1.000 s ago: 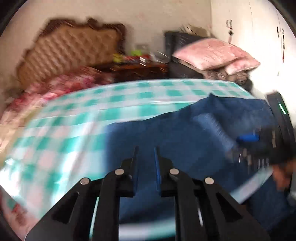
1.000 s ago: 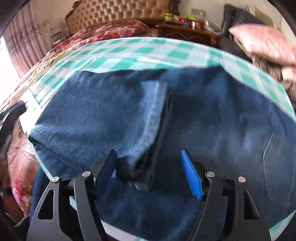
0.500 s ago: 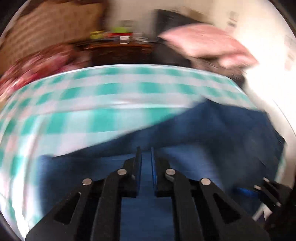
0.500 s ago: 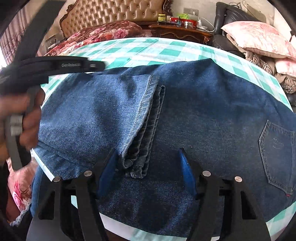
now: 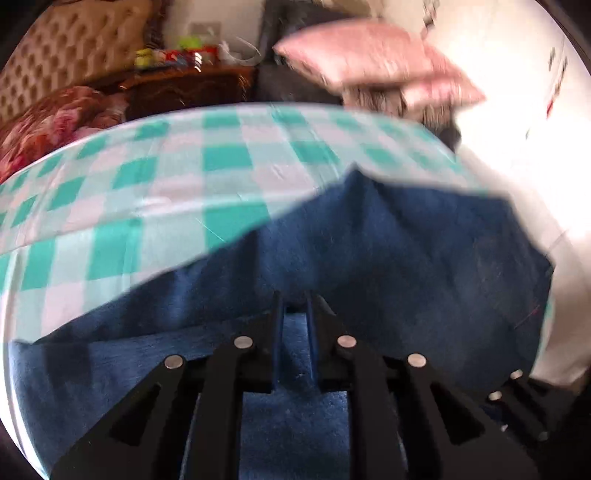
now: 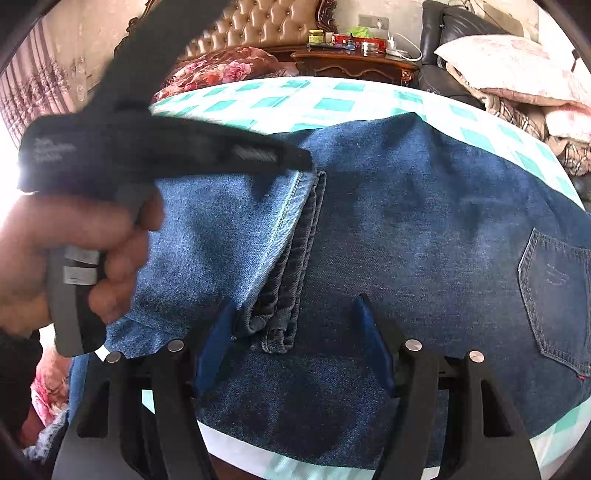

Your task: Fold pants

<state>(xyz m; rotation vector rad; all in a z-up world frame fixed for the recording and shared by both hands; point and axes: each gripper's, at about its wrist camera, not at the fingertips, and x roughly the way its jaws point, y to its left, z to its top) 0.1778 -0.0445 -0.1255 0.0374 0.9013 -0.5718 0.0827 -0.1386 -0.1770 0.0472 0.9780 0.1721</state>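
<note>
The left tool, a black two-finger grabber, has its fingers drawn close with only a narrow slit between them; dark blue denim pants show in that slit, though blur hides whether the cloth is truly pinched. In the right wrist view this left tool reaches in from the left, held by a bare hand, its tip touching the stitched hem of the folded-over pant leg. The pants lie spread on the green-and-white checked tabletop, ahead of and beneath both tools. The right tool, black with blue pads, stands wide open, holding nothing, its fingers straddling the near end of the folded hem. To its right a back pocket faces up. Beyond the tabletop stand a tufted tan headboard, a dark wooden nightstand and pink pillows.
</note>
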